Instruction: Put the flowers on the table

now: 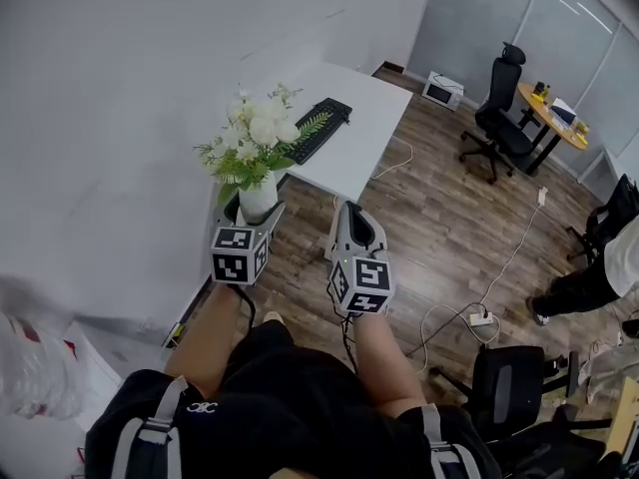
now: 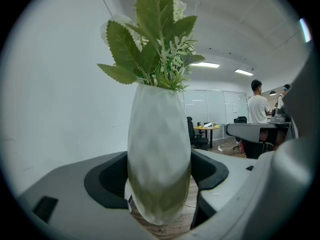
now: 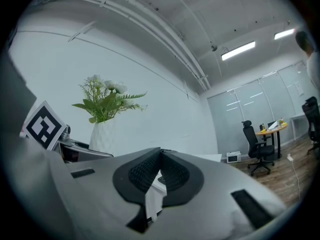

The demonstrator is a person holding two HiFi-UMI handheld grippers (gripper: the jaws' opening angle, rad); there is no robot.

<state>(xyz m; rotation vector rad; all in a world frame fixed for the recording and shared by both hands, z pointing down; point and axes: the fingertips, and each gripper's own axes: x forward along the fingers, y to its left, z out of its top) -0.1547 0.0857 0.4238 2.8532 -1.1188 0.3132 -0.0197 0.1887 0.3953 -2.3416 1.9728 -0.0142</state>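
Note:
A white vase [image 1: 258, 198] of white flowers and green leaves [image 1: 258, 133] stands upright between the jaws of my left gripper [image 1: 258, 214], which is shut on it in mid-air above the wooden floor. In the left gripper view the vase [image 2: 159, 159] fills the gap between both dark pads, with the leaves [image 2: 155, 39] above. My right gripper [image 1: 351, 216] hangs just to the right, shut and empty; its pads meet [image 3: 160, 156]. From there the vase [image 3: 102, 134] shows at the left. The white table [image 1: 354, 158] lies ahead, beyond the vase.
A black keyboard [image 1: 318, 128] lies on the table. A white wall [image 1: 120, 118] runs along the left. Office chairs [image 1: 499, 113], a round yellow table [image 1: 551, 118], a white box on the floor [image 1: 441, 91], floor cables [image 1: 479, 317] and a person [image 1: 599, 267] are at the right.

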